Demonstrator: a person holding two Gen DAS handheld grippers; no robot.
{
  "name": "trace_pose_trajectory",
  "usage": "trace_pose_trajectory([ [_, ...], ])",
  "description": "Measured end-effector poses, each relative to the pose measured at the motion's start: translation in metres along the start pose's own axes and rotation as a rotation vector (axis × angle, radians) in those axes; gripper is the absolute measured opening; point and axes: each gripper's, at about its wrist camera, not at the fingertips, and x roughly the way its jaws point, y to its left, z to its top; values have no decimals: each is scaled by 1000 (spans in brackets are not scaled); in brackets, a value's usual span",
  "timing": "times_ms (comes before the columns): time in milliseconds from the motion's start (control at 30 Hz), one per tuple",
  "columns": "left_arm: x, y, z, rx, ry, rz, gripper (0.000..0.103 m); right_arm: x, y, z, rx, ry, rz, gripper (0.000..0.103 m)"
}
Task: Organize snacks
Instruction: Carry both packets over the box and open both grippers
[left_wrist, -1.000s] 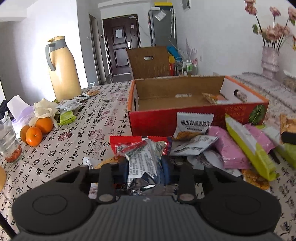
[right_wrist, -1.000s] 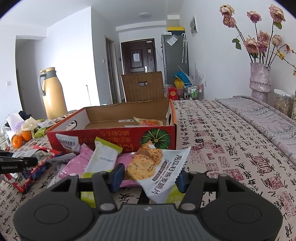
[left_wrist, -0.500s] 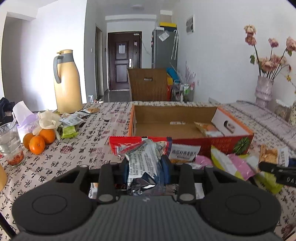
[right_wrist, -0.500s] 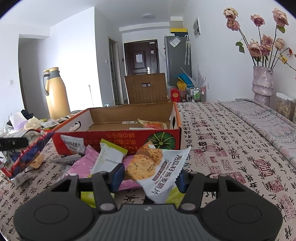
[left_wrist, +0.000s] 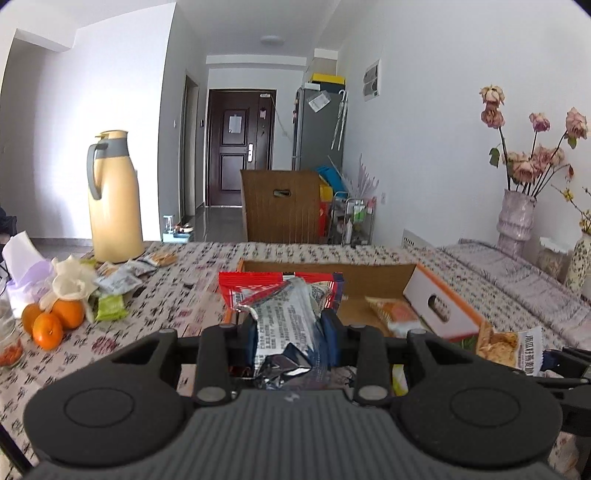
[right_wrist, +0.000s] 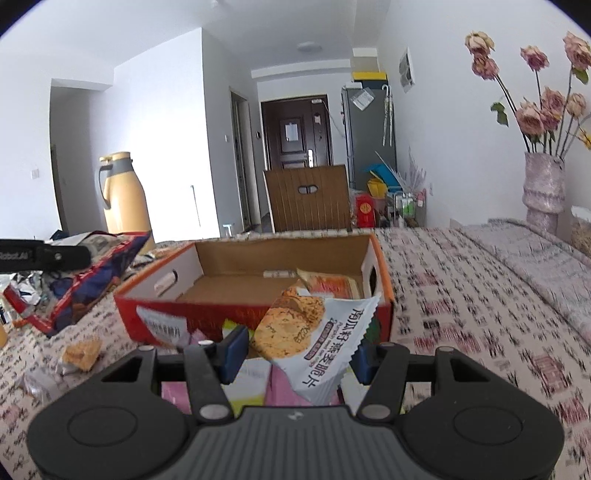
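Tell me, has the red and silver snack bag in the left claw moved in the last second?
Yes. The red and silver snack bag has risen: it now sits in front of the cardboard box opening.

A lived-in home: dining area opening onto an entry hall.

The bench (left_wrist: 177, 295) wears a calligraphy-print cloth and carries a thermos (left_wrist: 112, 195), oranges (left_wrist: 55, 319) and a vase (left_wrist: 515, 218) of dried roses. Behind it stand a wooden chair (left_wrist: 282, 205), a grey fridge (left_wrist: 319, 129) with notes stuck on, a cluttered trolley (left_wrist: 352, 221) and a dark front door (left_wrist: 240, 147).
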Motion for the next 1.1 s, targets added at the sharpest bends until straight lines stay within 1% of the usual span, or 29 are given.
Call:
trace_pose_trajectory([
  [200,21,-9,23,-1,-32,4,35,20,4,30,-13,-52,9,56],
  [333,39,-12,37,-12,-41,11,35,39,8,51,-19,-71,20,56],
  [633,83,-12,63,-26,-39,60,35,93,14,83,-31,-51,25,56],
  [767,103,-14,61,-34,-38,82,35,116,14,82,-7,-24,11,56],
  [900,125,-10,49,-38,5,100,35,140,11,71,-1,22,-25,56],
  [1100,142,2,33,-54,52,94,35,148,6,58,-5,54,-47,57],
])
